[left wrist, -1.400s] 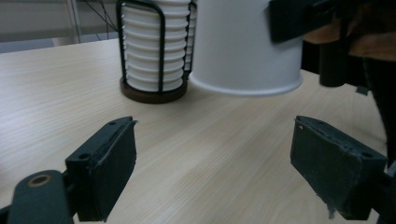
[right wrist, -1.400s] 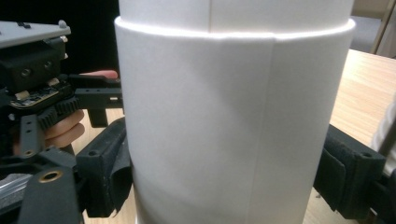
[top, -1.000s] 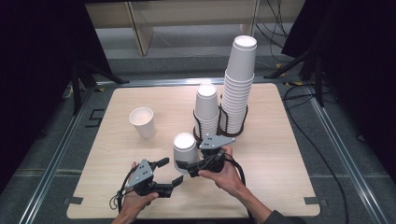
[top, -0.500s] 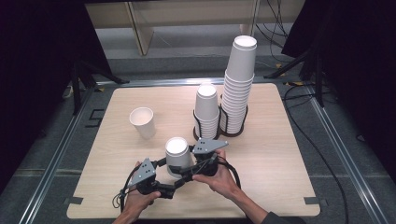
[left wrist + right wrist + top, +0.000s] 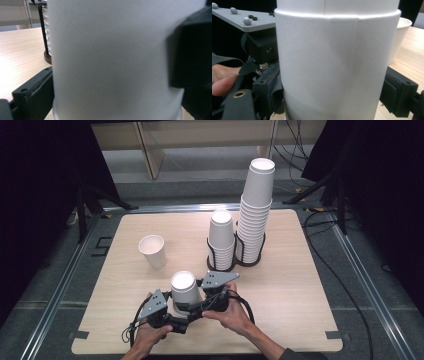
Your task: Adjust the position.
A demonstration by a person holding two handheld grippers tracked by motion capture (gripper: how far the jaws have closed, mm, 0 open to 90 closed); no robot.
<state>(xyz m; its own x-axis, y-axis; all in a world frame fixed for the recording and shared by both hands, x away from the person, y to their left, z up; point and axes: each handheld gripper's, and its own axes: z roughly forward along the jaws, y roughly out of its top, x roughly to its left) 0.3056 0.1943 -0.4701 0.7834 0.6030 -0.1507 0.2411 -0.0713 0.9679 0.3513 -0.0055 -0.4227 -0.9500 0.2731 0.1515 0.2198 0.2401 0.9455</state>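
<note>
White cup (image 5: 184, 290) stands near table's front edge (image 5: 210, 353), between both grippers.

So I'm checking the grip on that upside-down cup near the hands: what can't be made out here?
- High view: the jaws of the left gripper and right gripper are hidden by the cup.
- Left gripper view: pad contact blurred by closeness.
- Right gripper view: the cup's top is cut off by the upper edge.
</note>
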